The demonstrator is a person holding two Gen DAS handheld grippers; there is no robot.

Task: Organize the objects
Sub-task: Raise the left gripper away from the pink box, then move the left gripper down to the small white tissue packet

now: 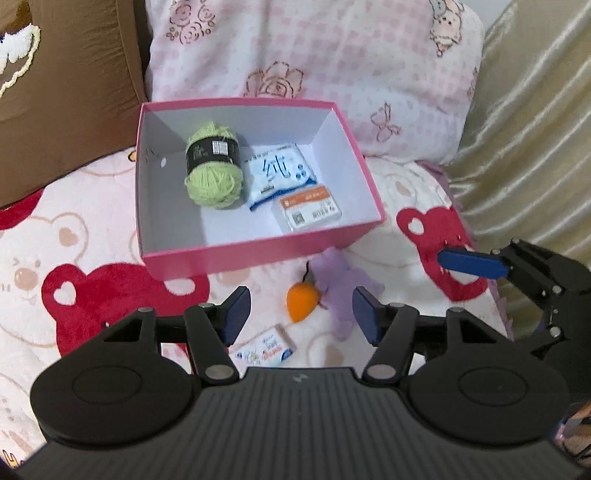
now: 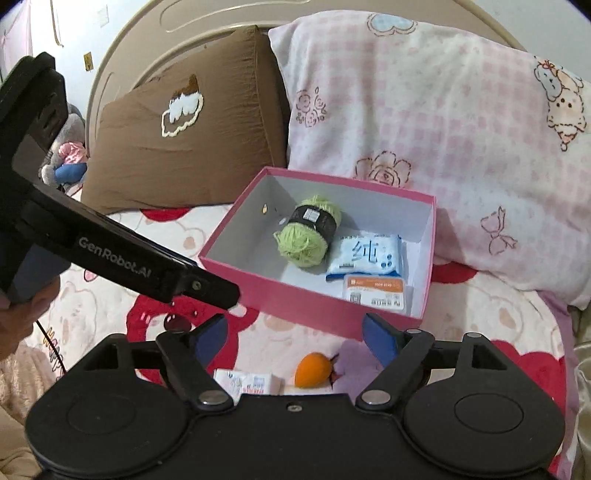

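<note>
Three items in pink box (image 1: pixel 258 254); beyond open left hand-held gripper (image 1: pixel 301 314).

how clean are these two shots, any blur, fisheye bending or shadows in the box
Left wrist view: corners dark and bent by the fisheye, the purple plush soft with blur, a shadow beside the green yarn inside the pink box. Right wrist view: headboard curves strongly; the box label is blurred.

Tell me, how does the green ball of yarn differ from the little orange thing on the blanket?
The green yarn lies inside the pink box; the orange toy lies outside it on the blanket, beside a purple plush. The yarn looks bigger and wears a black label band; the orange toy is plain and teardrop-shaped. Neither is held by a gripper.
</note>
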